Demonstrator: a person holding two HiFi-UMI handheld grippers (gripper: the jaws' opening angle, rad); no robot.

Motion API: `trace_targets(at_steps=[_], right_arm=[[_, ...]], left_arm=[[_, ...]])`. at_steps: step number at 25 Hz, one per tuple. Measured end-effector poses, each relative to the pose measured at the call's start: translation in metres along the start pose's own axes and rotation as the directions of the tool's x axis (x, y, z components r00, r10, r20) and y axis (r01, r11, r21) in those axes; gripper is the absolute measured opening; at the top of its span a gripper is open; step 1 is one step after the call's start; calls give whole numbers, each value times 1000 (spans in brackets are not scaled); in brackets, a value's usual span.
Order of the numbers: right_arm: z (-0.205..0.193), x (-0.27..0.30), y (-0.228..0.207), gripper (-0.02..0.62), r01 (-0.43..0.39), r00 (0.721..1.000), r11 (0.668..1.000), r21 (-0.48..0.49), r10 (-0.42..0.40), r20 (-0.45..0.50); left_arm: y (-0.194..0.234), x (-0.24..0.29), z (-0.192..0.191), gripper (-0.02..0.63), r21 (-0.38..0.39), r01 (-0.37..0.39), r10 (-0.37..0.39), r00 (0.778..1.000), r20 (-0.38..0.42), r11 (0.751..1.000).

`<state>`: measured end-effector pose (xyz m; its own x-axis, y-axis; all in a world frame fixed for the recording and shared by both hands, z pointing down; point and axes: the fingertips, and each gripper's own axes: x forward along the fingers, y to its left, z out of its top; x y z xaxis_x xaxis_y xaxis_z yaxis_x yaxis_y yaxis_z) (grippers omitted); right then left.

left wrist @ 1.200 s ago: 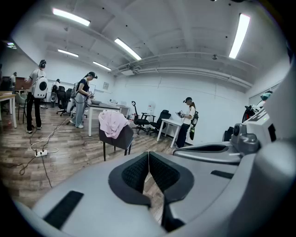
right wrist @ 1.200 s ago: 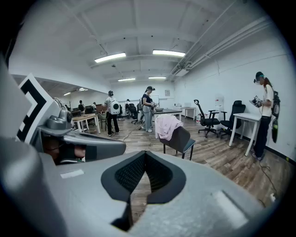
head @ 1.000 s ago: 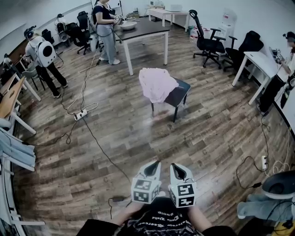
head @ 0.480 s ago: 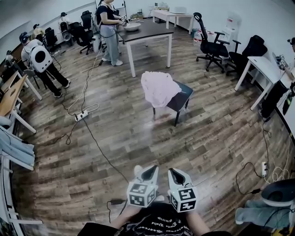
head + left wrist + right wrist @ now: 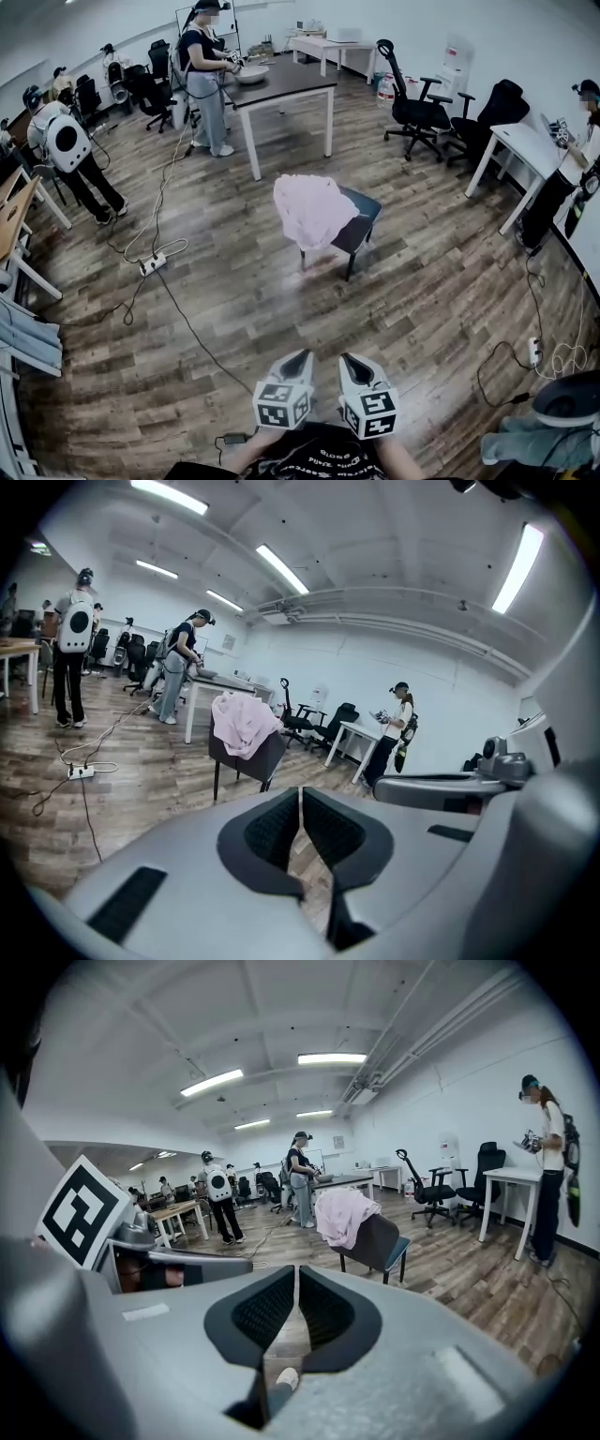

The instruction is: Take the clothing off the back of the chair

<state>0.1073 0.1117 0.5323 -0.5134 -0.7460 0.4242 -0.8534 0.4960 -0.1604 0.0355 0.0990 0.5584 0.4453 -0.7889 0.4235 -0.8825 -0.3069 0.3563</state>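
A pink garment point(image 5: 312, 210) hangs over the back of a dark chair point(image 5: 359, 221) in the middle of the wooden floor; it also shows as the pink garment point(image 5: 239, 726) and the pink garment point(image 5: 343, 1215) in the two gripper views. My left gripper point(image 5: 303, 357) and right gripper point(image 5: 345, 360) are held side by side near my body, well short of the chair. Both are shut with nothing between their pads.
A dark table point(image 5: 281, 82) stands beyond the chair with a person point(image 5: 202, 75) at it. Cables and a power strip point(image 5: 152, 264) lie on the floor to the left. Office chairs point(image 5: 412, 103) and a white desk point(image 5: 520, 141) are at the right, with another person point(image 5: 574, 159).
The chair and garment have come a little nearer and shifted left in the head view. Both grippers stay shut and held close together.
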Motion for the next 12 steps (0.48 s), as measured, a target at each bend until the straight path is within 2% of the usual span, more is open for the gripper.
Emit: trace_targets(at_steps=[8, 12], right_arm=[[38, 65, -12, 9, 35, 999, 999, 1, -35, 13], [53, 96, -15, 8, 51, 999, 998, 34, -51, 5]], left_arm=[[39, 43, 56, 12, 26, 48, -48, 999, 10, 999], [60, 63, 77, 12, 38, 73, -73, 997, -14, 997]])
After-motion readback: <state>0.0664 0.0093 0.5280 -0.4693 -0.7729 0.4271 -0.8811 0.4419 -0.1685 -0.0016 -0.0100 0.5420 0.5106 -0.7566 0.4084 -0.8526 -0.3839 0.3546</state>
